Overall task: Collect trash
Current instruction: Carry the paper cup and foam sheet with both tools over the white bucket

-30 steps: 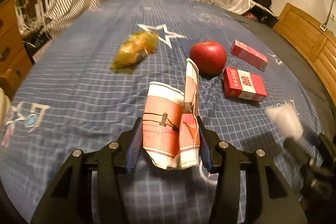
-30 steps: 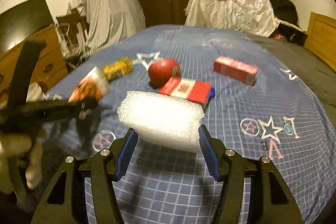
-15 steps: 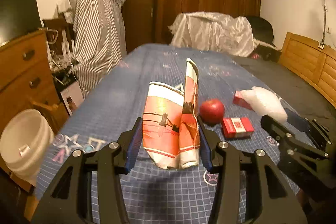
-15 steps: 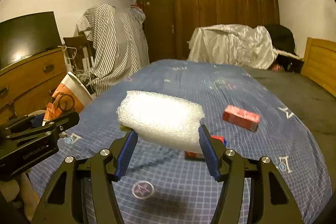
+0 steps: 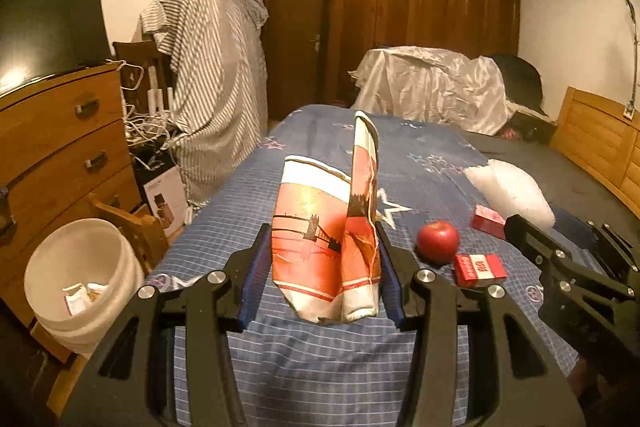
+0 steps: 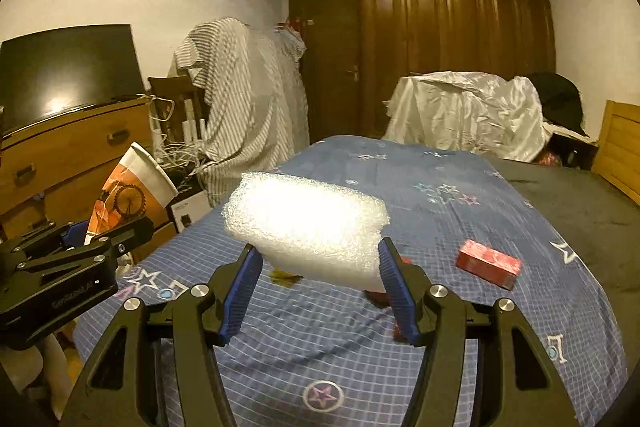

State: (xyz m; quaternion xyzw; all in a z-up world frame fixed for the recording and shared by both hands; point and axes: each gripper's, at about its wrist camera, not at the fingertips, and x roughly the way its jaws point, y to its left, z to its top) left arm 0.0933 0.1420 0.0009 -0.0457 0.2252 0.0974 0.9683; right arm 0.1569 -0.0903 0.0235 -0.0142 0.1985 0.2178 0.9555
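Here, the left gripper (image 5: 322,259) is clamped on a crushed paper cup (image 5: 328,239), orange-red with a bridge print, its blue pads (image 5: 254,279) pressing both flattened sides; the cup stands upright between them, off the bed. Ahead and below lies the blue checked bedspread (image 5: 320,359) with star motifs. Just right of this gripper's tip: a red apple (image 5: 438,241), a red-and-white pack (image 5: 480,269) nearer, and a second red box (image 5: 489,221) beyond. Down to its left, on the floor beside the wooden dresser (image 5: 60,155), sits a white bucket (image 5: 44,307) with scraps inside. The right gripper (image 6: 320,281) is closed on a white foam wad (image 6: 308,227), which bulges above the blue pads (image 6: 396,287), held clear of the bed. A red box (image 6: 489,264) lies to its right on the spread.
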